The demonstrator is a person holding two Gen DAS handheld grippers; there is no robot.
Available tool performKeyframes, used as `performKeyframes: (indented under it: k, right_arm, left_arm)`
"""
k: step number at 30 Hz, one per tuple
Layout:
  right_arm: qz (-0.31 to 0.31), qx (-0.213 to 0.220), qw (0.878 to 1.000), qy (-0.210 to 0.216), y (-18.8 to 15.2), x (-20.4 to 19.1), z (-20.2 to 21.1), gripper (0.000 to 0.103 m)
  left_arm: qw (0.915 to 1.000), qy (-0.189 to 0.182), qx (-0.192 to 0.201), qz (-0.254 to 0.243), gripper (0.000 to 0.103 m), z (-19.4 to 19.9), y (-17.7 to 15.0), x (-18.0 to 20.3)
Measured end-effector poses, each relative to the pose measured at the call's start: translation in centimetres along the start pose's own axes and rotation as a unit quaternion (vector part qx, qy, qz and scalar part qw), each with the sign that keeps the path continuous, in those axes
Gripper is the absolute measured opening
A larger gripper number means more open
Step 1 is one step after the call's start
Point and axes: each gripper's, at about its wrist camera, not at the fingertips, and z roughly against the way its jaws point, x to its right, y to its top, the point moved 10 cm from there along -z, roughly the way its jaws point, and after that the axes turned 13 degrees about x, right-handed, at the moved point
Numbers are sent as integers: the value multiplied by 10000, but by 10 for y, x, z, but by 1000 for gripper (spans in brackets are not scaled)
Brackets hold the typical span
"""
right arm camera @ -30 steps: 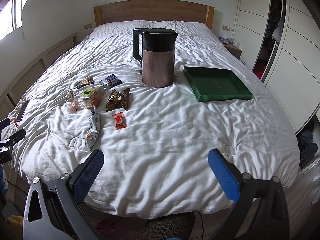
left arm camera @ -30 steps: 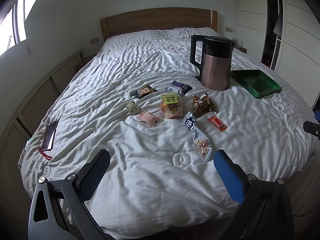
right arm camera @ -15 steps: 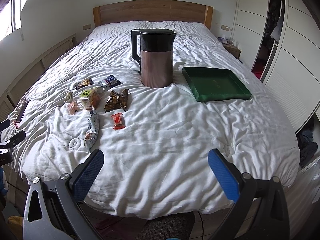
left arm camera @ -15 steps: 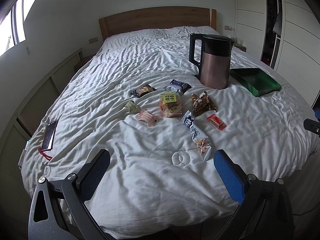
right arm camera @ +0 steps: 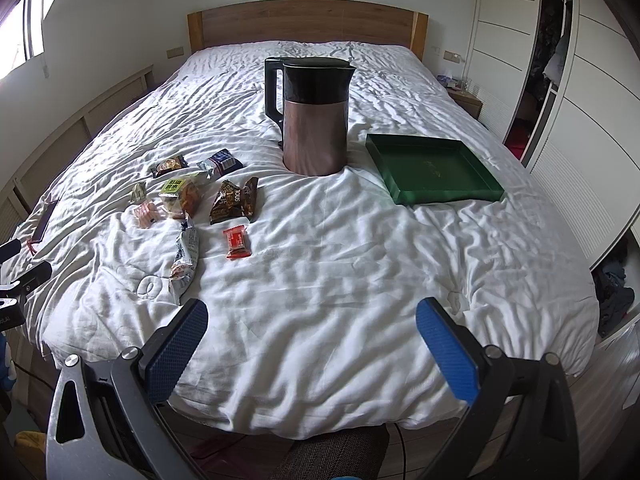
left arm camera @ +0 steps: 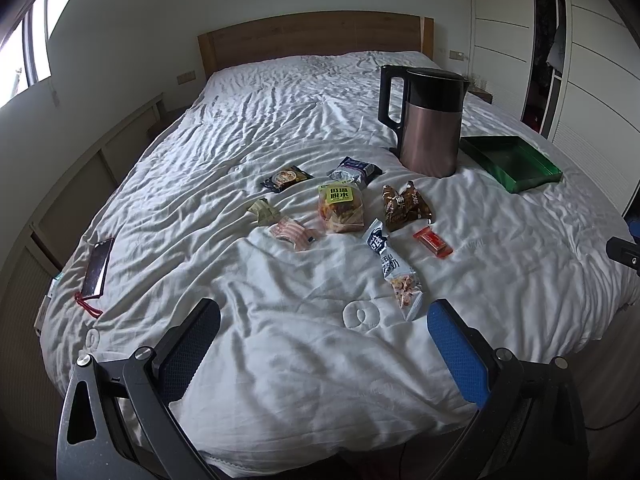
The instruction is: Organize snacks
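Left wrist view: scattered pile of small crinkly foil and plastic snack packets (left arm camera: 344, 208) lies mid-bed on the rumpled white duvet (left arm camera: 280, 360), at abt 12 o'clock from the left gripper (left arm camera: 322, 340). None picked up yet. Nearest is the long white-and-blue plastic snack bag (left arm camera: 390, 266), at 1 o'clock, just ahead of the right pad. Small flat red wrapper (left arm camera: 433, 242) sits just right of it; brown twin-pack (left arm camera: 404, 206) and clear bag w/ yellow-green label (left arm camera: 340, 208) lie further on.

Left gripper's jaws stand wide, nothing between them. Right gripper (right arm camera: 310, 340) likewise spread wide and holding nothing, hovering over the bed's foot w/ the packets off at 10–11 o'clock.

I'd judge the step is the first reach. To do it well: go for the near long bag or red wrapper, come down w/ pads either side of the narrow width, pinch the packet, not the duvet folds.

Shallow square dark-green tray (right arm camera: 434, 168) sits at 1 o'clock in the right view, just right of the tall copper-and-black electric kettle (right arm camera: 314, 120). Tray has no snacks in it; prob. the destination. Kettle stands between pile and tray, so carry round it.
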Motion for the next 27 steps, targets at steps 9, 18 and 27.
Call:
performKeyframes:
  k: [9, 18, 27]
  right_arm:
    - [-4, -2, 10000, -5, 0, 0, 0, 103]
    - [2, -3, 10000, -2, -1, 0, 0, 103]
    - [3, -9, 10000, -4, -2, -1, -1, 103]
  left_arm:
    - [10000, -10, -11, -1, 102, -1, 1, -1]
    - [10000, -15, -29, -13, 102, -2, 0, -1]
    - [10000, -11, -62, 31, 102, -3, -7, -3]
